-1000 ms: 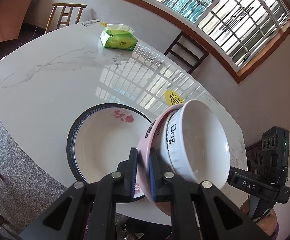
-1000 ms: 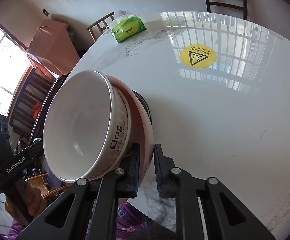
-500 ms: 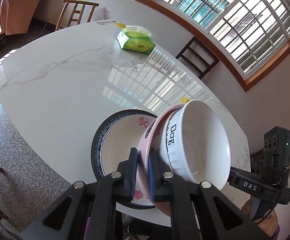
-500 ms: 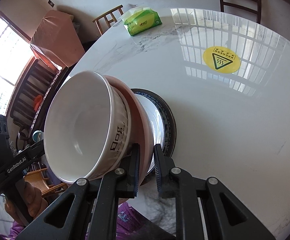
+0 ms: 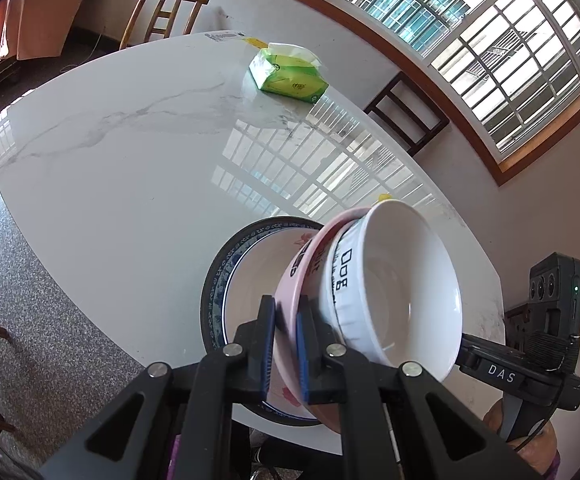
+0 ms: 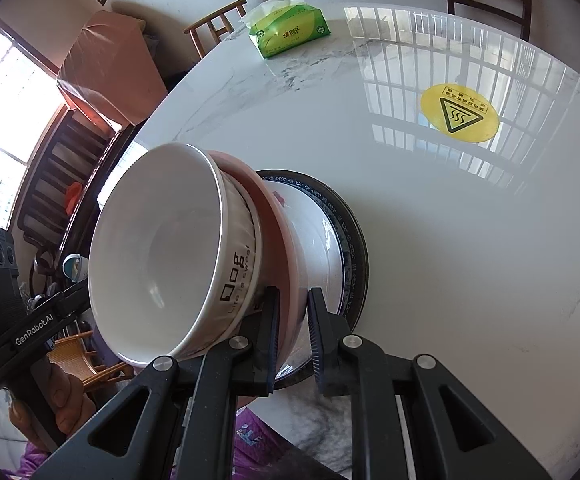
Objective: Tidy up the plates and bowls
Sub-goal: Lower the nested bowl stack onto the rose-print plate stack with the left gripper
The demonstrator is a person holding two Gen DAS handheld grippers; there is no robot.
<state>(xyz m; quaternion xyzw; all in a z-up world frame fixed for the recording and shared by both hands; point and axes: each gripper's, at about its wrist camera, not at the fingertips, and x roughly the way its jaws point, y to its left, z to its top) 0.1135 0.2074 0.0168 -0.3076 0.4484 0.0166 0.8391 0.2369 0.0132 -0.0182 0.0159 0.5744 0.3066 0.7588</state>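
A white bowl (image 5: 394,292) with black lettering sits nested in a pink bowl (image 5: 306,256). My left gripper (image 5: 286,340) is shut on the pink bowl's rim on one side. My right gripper (image 6: 292,332) is shut on the pink bowl (image 6: 278,216) rim on the opposite side, with the white bowl (image 6: 158,248) inside it. Both hold the stack just above a blue-rimmed floral plate (image 5: 226,276) lying near the table's front edge; the plate (image 6: 346,232) also shows in the right wrist view. Whether the stack touches the plate is hidden.
The white marble table (image 5: 130,152) carries a green tissue pack (image 5: 290,76) at the far side and a yellow warning sticker (image 6: 460,114). Wooden chairs (image 5: 162,16) stand around the table. The table's front edge (image 5: 102,320) is close by.
Both grippers have carried the bowl stack over the plate, so the plate now lies largely under and behind the pink bowl. The grips are unchanged.
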